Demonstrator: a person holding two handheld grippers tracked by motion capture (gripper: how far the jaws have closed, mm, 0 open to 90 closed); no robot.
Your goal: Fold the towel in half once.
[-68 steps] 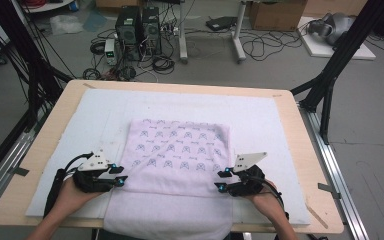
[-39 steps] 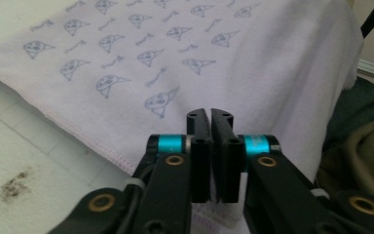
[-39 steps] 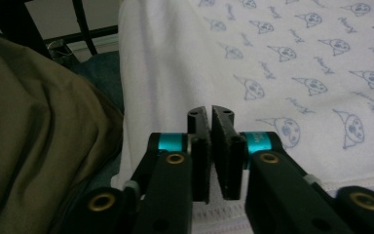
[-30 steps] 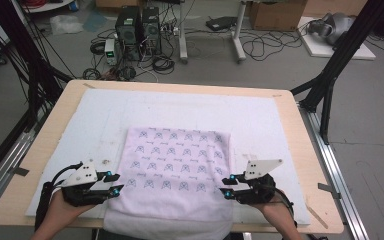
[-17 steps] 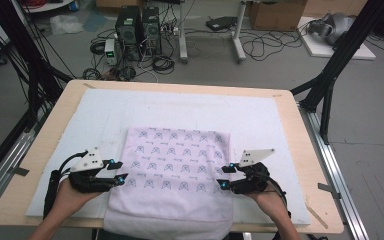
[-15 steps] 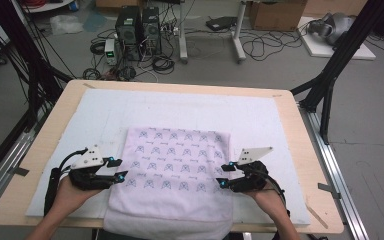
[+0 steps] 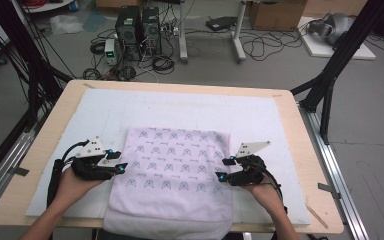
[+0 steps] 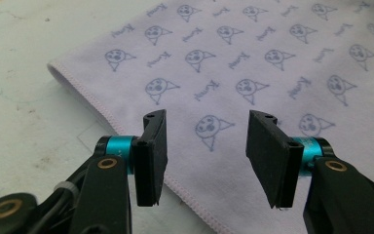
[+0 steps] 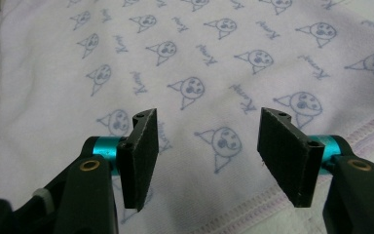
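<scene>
Two-handed work on a towel [image 7: 172,180], seen from above and along each tool. The towel, pale lilac with a printed blue motif, lies flat on a white mat [image 7: 260,117] covering the wooden table [image 7: 300,125]; its near edge hangs over the table's near side. The left hand [image 7: 72,185] enters from the near edge, forearm angled inward, and holds the left gripper [image 7: 121,166] low and roughly level at the towel's left hem. The right hand [image 7: 262,192] mirrors it, with the right gripper [image 7: 219,176] at the right hem. In each gripper view the black jaws stand apart over the printed cloth with nothing clamped between them, having just been opening. Both tools point inward, towards each other across the towel.
</scene>
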